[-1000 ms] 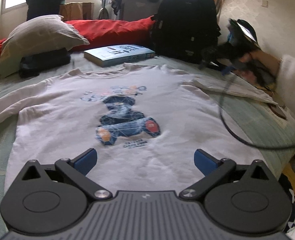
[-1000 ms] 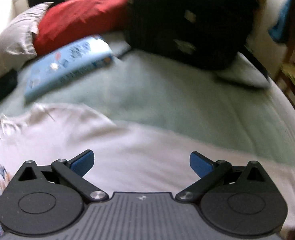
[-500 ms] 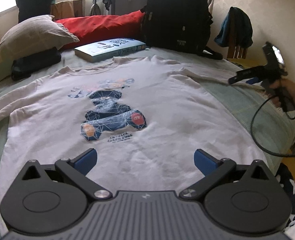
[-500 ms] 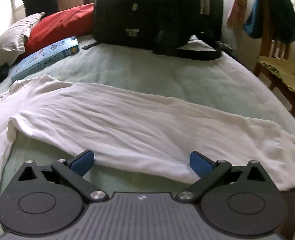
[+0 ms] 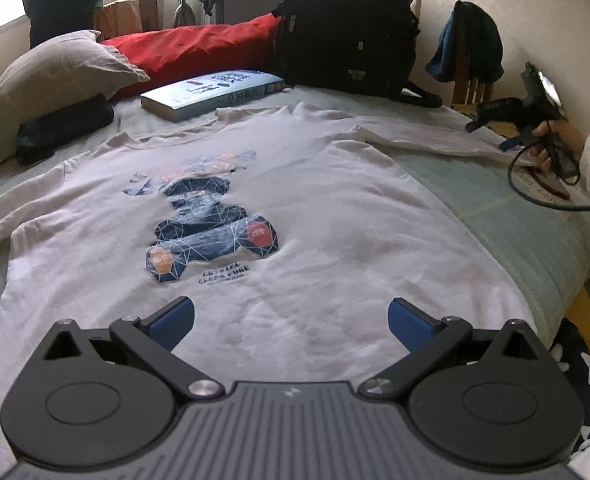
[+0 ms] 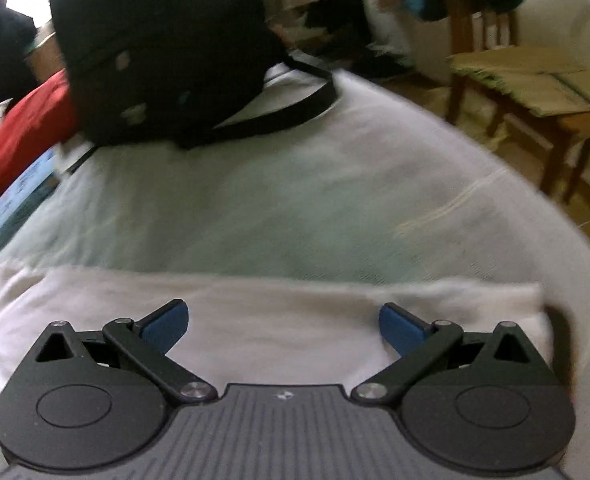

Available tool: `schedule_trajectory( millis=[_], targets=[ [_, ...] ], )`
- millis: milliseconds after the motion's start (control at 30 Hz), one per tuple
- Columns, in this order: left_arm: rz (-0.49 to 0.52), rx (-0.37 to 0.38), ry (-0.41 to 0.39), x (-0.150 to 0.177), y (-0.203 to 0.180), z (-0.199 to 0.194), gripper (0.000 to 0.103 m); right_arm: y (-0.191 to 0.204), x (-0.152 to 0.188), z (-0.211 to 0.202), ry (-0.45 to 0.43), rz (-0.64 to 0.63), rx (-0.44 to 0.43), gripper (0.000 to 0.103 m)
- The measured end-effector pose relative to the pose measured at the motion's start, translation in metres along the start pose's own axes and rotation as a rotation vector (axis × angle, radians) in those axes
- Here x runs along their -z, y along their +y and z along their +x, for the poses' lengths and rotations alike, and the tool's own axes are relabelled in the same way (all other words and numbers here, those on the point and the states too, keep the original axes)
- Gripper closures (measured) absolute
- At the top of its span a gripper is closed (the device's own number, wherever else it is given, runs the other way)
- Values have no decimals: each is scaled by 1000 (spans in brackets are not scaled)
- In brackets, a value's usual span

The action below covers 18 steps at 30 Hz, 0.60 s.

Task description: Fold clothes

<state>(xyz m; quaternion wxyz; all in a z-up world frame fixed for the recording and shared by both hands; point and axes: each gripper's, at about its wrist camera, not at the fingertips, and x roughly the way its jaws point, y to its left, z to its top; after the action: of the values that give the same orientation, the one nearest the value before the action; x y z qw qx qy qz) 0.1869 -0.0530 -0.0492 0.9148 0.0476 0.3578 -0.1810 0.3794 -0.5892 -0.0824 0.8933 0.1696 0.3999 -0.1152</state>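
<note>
The right wrist view is smeared with motion blur, so the black backpack (image 6: 163, 52) and wooden chair (image 6: 535, 92) read only as rough shapes, and the book (image 5: 215, 90) shows there as a cut-off blue sliver; its cover text is too small to read in either view. The white long-sleeved shirt (image 5: 295, 200) lies flat, print up, on the pale green bed (image 5: 515, 232), collar toward the book and pillows, hem toward the left gripper (image 5: 291, 318), its long axis running away from that camera. Under the dark blue bear print the words "CRYSTAL CLEAR PURE" are just legible. The left gripper's blue pads stand wide apart above the hem, holding nothing. The right gripper (image 6: 283, 322), likewise spread and empty, sits over the cuff end of the sleeve (image 6: 335, 308), which stretches sideways across the bed.
</note>
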Motion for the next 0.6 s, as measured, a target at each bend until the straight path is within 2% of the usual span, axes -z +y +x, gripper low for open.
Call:
schedule_trajectory(
  millis=[67, 233, 300, 367, 433, 500, 600],
  targets=[
    [12, 10, -2, 0, -3, -1, 1, 1, 0, -8, -20, 19, 9, 0],
    [26, 12, -3, 0, -7, -2, 1, 34, 28, -35, -2, -77, -166, 0],
    [30, 11, -3, 0, -8, -4, 1, 42, 41, -39, 20, -121, -203, 0],
    [33, 9, -6, 0, -9, -7, 1, 39, 50, -37, 52, -135, -180, 0],
    [32, 9, -11, 1, -9, -10, 1, 21, 54, -32, 73, -97, -134, 0],
    [30, 9, -10, 1, -9, -12, 1, 1, 54, -39, 48, -23, -100, 0],
    [32, 8, -11, 0, -11, -13, 1, -13, 49, -60, 2, 50, -123, 0]
  ],
)
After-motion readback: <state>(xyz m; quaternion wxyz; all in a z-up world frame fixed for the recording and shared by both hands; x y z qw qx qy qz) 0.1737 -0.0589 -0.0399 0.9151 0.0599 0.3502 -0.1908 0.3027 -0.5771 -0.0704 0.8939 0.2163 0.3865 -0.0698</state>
